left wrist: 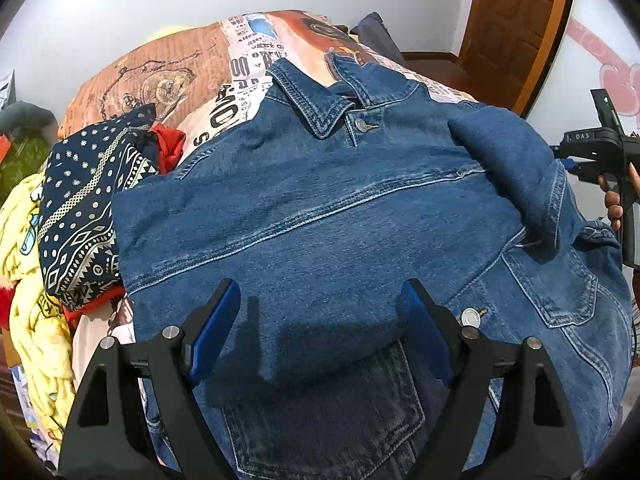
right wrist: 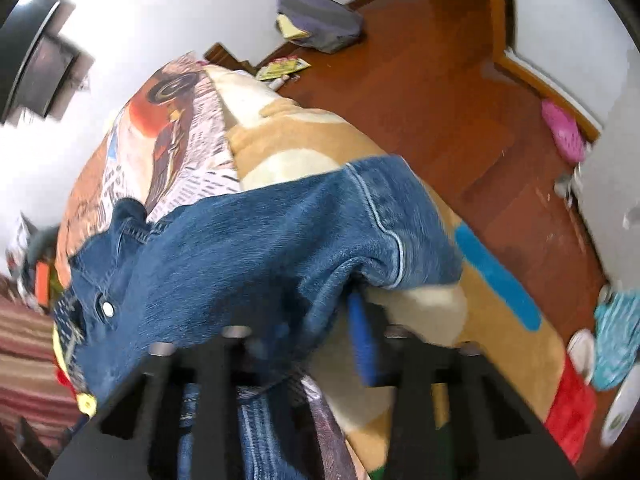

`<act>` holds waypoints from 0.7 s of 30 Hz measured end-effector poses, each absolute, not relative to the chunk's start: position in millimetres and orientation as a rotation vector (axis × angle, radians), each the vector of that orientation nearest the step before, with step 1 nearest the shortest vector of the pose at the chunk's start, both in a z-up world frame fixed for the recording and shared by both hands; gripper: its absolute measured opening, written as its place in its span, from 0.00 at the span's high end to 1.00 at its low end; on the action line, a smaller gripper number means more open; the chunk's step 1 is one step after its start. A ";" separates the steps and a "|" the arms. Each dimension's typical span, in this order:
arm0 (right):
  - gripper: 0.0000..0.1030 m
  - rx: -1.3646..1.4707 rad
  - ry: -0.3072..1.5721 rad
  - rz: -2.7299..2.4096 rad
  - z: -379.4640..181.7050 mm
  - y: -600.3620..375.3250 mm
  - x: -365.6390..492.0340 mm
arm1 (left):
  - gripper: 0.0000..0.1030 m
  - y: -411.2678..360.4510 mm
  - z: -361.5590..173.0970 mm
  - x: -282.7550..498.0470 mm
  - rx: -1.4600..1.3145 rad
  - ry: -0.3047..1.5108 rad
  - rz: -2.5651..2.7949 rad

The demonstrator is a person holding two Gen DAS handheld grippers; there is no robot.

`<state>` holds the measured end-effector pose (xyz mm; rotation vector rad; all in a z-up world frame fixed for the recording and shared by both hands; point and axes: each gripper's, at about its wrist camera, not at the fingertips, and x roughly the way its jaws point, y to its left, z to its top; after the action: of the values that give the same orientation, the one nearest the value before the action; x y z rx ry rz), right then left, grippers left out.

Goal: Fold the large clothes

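Note:
A blue denim jacket (left wrist: 340, 200) lies front up on the bed, collar (left wrist: 320, 108) at the far end and one sleeve (left wrist: 512, 168) folded across its chest. My left gripper (left wrist: 320, 292) hovers open over the jacket's near part, with fabric below its blue pads (left wrist: 216, 328) but not pinched. At the right edge a hand holds my right gripper (left wrist: 600, 160). In the blurred right wrist view my right gripper (right wrist: 324, 320) is shut on a bunched edge of the denim jacket (right wrist: 260, 248). One blue pad (right wrist: 362, 340) shows; denim hides the other finger.
A pile of clothes sits left of the jacket: a navy patterned cloth (left wrist: 88, 208), a yellow garment (left wrist: 36, 320) and red fabric (left wrist: 170, 144). A printed bedspread (left wrist: 180, 72) covers the bed. A tan blanket (right wrist: 500, 320) drapes the bed's side above the wooden floor (right wrist: 440, 100).

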<state>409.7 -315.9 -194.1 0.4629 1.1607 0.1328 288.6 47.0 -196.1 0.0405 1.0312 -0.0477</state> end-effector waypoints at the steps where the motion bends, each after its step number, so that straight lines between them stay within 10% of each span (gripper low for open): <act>1: 0.89 0.437 1.151 0.132 -190.8 -314.0 409.6 | 0.20 47.4 -195.6 288.4 0.039 1.030 -0.047; 21: 0.92 0.086 0.758 0.389 -21.8 -184.1 342.6 | 0.20 76.9 -139.3 248.6 -0.009 0.854 -0.046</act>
<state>342.6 -184.1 -21.8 0.0860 0.7576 0.3892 248.6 76.9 -139.3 -0.0086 0.8540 -0.0461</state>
